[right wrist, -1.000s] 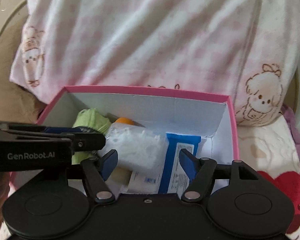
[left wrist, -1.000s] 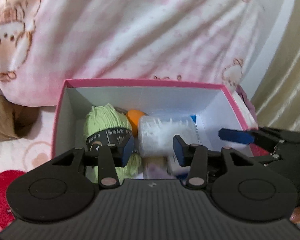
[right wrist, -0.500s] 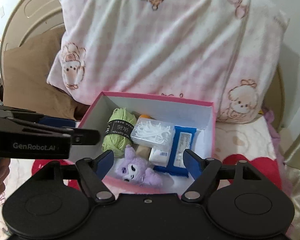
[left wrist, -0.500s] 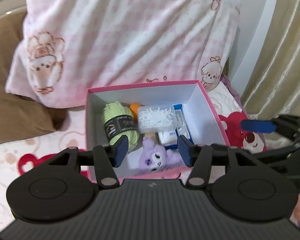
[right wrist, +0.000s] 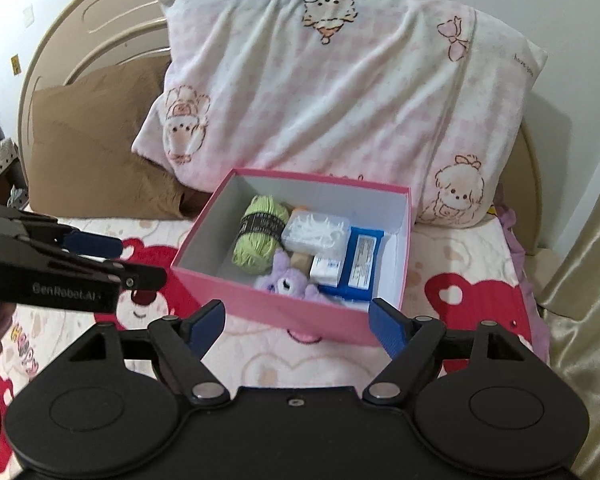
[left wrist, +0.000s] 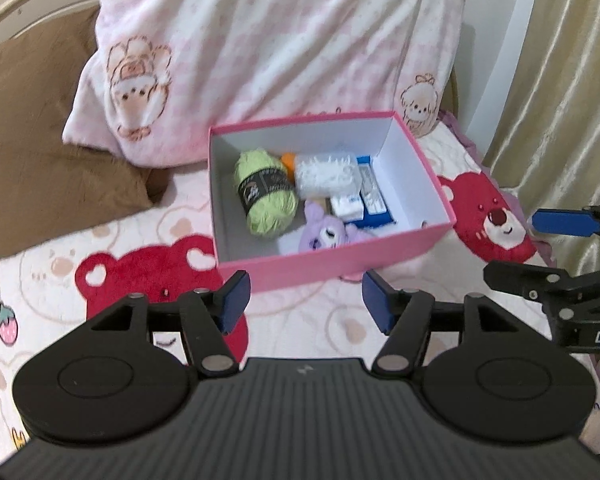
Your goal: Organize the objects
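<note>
From where I sit, the left gripper (left wrist: 305, 300) hangs above the bed (left wrist: 48, 280), its blue pads spread wide with nothing between them, just short of the near wall of the pink box (left wrist: 332, 262). Off toward the bed's left side a brown pillow (right wrist: 96, 148) leans on the curved headboard (right wrist: 100, 20), and beside it a pink-and-white pillow (right wrist: 340, 92) with cartoon animals stands right behind the box, touching its far wall. The box sits on the bear-print bedspread near the head of the bed, lid off, and I read its contents from its left wall across: a ball of green yarn (right wrist: 258, 236) with a dark paper band, an orange object (left wrist: 288, 159) mostly hidden behind it at the far wall, a clear case of white floss picks (right wrist: 315, 233) in the middle, a small white-and-blue carton (right wrist: 327, 269) in front of that case, and a flat blue packet (right wrist: 362, 258) lying toward the right wall. A purple plush toy (right wrist: 286, 282) lies against the near wall, between the yarn and the carton. Something tan shows under the case; I cannot tell what it is. The right gripper (right wrist: 296, 322) hovers just before the box's near right corner, its pads also set wide apart and empty. A gold curtain (left wrist: 560, 80) hangs along the bed's right edge.
</note>
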Motion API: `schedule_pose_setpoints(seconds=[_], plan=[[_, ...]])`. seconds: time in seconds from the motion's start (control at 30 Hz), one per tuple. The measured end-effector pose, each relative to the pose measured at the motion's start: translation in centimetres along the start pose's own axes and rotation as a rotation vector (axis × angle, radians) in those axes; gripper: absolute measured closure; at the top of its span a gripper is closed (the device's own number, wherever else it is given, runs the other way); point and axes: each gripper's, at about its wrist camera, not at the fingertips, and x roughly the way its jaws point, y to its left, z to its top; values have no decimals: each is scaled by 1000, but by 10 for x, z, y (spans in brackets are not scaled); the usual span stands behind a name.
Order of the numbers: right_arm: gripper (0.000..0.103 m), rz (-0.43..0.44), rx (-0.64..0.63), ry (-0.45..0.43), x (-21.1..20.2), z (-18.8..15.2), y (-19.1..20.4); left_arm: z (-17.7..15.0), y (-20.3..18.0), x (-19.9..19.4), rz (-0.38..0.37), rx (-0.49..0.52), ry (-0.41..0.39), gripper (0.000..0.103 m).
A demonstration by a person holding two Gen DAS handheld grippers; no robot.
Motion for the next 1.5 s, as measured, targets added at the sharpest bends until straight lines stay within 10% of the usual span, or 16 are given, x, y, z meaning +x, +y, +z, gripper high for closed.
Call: schedule_pose_setpoints(seconds=[1.03, 1.5], plan=[[11, -141, 39, 44, 11, -46, 12, -55, 3, 11, 15, -71, 49, 37], [9, -198, 31, 91, 15, -51, 15, -58, 1, 12, 64, -81, 30, 2]])
